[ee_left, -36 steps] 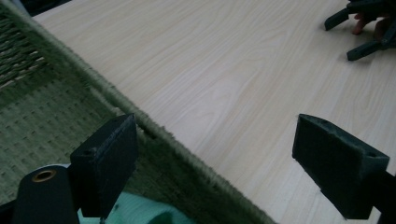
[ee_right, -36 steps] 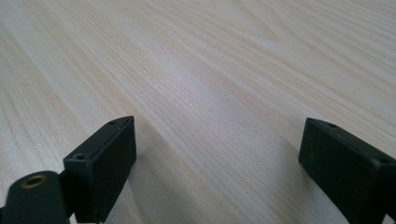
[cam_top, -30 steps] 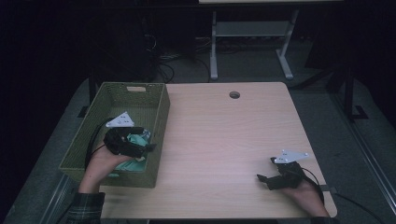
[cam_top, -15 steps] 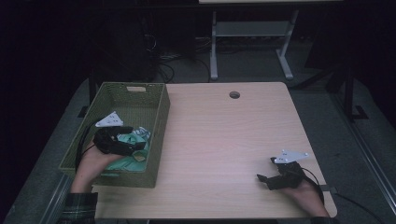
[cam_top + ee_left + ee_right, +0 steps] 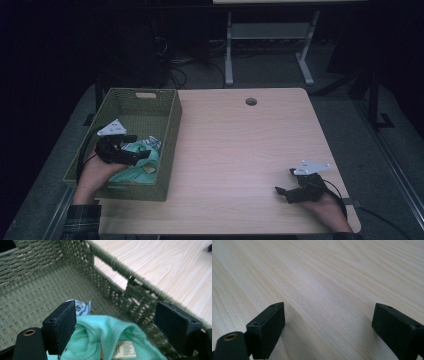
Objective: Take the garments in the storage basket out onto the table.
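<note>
A mint-green garment with a small tan label lies bunched in the near part of a woven green basket at the table's left. A blue-and-white cloth peeks out behind it. My left gripper hangs open inside the basket just above the garment, its jaws wide apart with nothing clamped. My right gripper rests open low over the bare wood near the table's front right corner.
The light wooden table has a round cable hole near its far edge. A metal stand and cables sit on the dark floor beyond. The basket's right wall stands between my left gripper and the tabletop.
My left gripper has drawn back toward the basket's left near side and its jaws stand apart over the garment. The right gripper has stayed put.
</note>
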### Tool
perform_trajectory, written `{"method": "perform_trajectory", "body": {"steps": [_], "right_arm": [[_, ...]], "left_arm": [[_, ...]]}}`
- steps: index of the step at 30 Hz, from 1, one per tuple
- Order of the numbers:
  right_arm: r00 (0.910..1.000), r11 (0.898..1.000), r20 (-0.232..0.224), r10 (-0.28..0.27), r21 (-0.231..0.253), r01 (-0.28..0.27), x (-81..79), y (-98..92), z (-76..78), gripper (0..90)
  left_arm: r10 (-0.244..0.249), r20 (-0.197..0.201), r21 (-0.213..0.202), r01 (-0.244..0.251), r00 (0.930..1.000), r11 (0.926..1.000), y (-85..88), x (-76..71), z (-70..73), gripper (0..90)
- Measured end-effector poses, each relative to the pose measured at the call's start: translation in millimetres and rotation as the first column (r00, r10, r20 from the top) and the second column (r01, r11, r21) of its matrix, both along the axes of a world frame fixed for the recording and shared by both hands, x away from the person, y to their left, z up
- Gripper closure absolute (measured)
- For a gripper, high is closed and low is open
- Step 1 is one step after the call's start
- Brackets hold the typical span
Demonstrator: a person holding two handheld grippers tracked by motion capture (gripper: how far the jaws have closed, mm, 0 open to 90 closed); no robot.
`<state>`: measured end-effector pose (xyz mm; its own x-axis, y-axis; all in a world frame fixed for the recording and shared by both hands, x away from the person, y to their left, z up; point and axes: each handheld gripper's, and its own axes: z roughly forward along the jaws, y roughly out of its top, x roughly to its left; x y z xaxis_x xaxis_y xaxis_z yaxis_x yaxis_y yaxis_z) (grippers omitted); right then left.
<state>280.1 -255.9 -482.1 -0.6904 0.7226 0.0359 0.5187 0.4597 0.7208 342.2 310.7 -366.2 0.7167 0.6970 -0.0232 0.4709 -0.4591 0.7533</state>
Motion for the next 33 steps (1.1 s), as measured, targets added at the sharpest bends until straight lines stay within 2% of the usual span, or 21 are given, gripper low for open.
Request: {"method": "perform_trajectory", "body": {"steps": [1,5,10,17,22,27,33], "right_arm": [[1.0000,1.000,0.000,0.000,0.000,0.000,0.0,0.0,0.0,11.1],[1.0000,1.000,0.001,0.000,-0.001,0.000,0.1,-0.1,0.0,11.1],[1.0000,1.000,0.000,-0.001,-0.001,0.001,0.0,-0.1,0.0,11.1],[1.0000,1.000,0.000,-0.001,0.000,0.001,0.0,0.0,0.0,11.1],[1.0000,1.000,0.000,-0.001,0.000,0.001,0.0,0.0,0.0,11.1],[1.0000,1.000,0.001,0.000,-0.001,0.000,0.0,-0.1,0.0,11.1],[1.0000,1.000,0.001,0.000,-0.002,0.000,0.0,-0.1,0.0,11.1]], "left_arm": [[0.005,-0.002,-0.008,-0.005,1.0000,1.0000,-0.2,0.1,-1.1,17.6],[-0.014,0.004,0.033,0.014,0.9999,0.9994,1.4,2.3,-5.8,20.0],[-0.010,-0.006,0.023,0.010,0.9999,0.9997,3.4,4.0,-11.4,20.9],[-0.017,-0.040,0.043,0.019,0.9991,0.9989,1.9,7.6,-19.1,23.2],[-0.018,-0.064,0.084,0.023,0.9978,0.9962,-1.4,9.6,-23.0,24.5],[-0.022,-0.093,0.105,0.032,0.9954,0.9939,-5.5,10.2,-26.6,26.7],[-0.019,-0.133,0.160,0.041,0.9909,0.9863,-10.0,12.0,-32.6,26.8]]}}
